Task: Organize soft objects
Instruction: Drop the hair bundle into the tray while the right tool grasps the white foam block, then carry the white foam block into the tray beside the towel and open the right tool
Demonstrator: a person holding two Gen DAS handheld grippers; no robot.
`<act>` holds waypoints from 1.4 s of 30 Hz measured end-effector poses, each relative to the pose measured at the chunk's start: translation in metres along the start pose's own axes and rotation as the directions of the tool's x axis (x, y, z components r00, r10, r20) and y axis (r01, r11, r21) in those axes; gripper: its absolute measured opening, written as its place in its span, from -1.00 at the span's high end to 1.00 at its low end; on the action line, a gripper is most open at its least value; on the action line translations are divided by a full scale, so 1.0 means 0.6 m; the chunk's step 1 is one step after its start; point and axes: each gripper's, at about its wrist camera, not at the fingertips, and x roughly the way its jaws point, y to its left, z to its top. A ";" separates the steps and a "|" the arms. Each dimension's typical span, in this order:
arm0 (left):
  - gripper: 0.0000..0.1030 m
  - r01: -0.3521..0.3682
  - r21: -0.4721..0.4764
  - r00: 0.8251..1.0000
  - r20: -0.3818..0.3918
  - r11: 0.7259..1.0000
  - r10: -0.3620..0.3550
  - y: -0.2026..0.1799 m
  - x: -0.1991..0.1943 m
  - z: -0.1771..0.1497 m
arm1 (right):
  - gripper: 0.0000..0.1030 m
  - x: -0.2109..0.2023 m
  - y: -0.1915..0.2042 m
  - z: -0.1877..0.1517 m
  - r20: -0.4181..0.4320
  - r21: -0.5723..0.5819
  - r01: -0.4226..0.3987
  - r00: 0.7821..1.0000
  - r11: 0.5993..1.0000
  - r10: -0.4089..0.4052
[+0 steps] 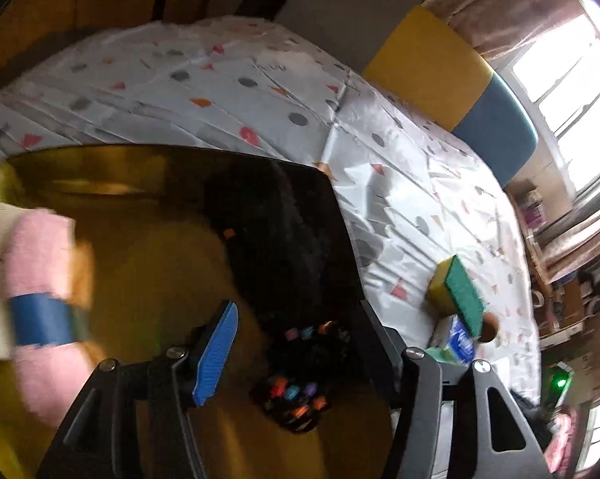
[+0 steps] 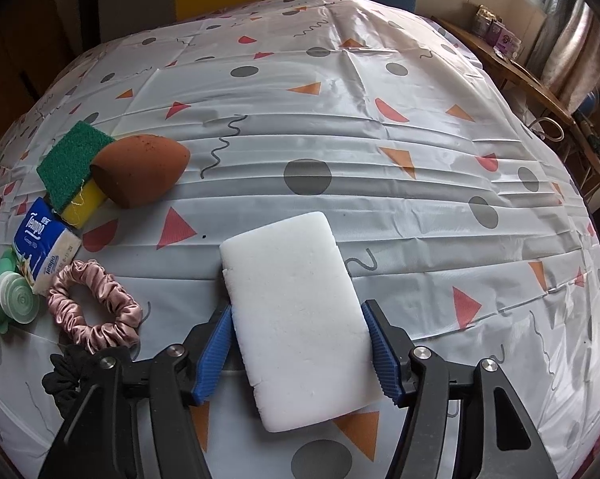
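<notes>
Both wrist cameras look steeply down, close over the bench [image 2: 379,151]; each catches the green-and-yellow sponge [image 1: 459,295] between them.

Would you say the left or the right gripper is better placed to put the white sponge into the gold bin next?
Right, probably: the right gripper already clamps the white sponge, while the left gripper hangs open over the gold bin.

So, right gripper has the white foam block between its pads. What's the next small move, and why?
Probably lift the white foam block clear of the tablecloth: the right gripper has both pads against its sides. The left gripper stands open over the yellow bin, which already holds a black scrunchie, so carry it there.
</notes>
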 end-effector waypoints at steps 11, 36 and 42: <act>-0.18 -0.176 0.145 0.970 0.193 0.974 0.146 -0.016 -0.144 -0.097 | -0.22 -0.001 0.003 -0.003 0.007 -0.013 0.006 1.000 1.000 -0.006; -0.18 -0.284 0.187 0.931 0.288 0.940 0.224 -0.002 -0.219 -0.169 | -0.20 -0.007 0.014 -0.012 0.027 -0.040 0.038 0.999 0.998 -0.037; -0.18 -0.282 0.169 0.931 0.287 0.944 0.227 0.009 -0.221 -0.172 | -0.20 -0.009 0.015 -0.014 0.039 -0.049 0.050 0.998 0.998 -0.049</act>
